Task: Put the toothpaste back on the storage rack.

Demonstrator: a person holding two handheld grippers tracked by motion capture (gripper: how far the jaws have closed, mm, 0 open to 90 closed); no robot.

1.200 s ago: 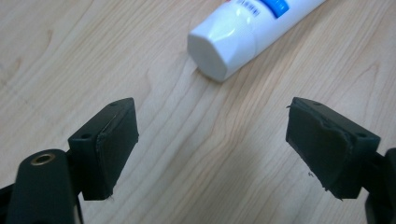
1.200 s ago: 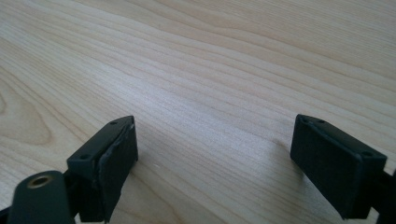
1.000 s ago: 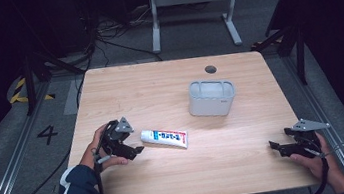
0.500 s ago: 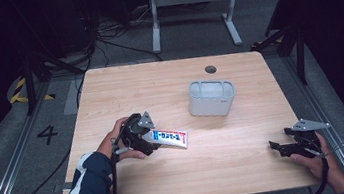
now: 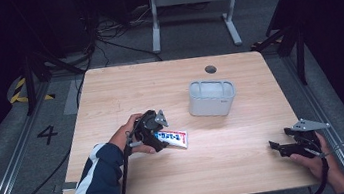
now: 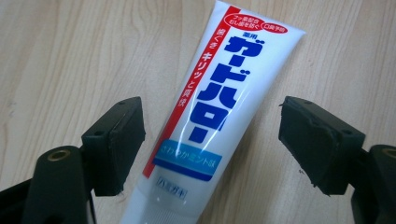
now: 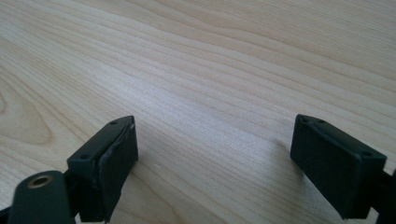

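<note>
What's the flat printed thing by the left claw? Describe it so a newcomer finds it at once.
On the wooden table, look to the near left of the grey bin. There a toothpaste tube lies flat between the jaws of the open left claw. It is the white item with blue lettering and a red stripe.

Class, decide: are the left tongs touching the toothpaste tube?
Apart. The left gripper view shows the left tongs open astride the toothpaste tube, with bare wood showing beside each jaw.

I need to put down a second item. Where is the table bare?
Bare wood lies between the toothpaste tube and the right tool, and along the table behind the grey bin. It is crowded at the left tool, open astride the tube.
</note>
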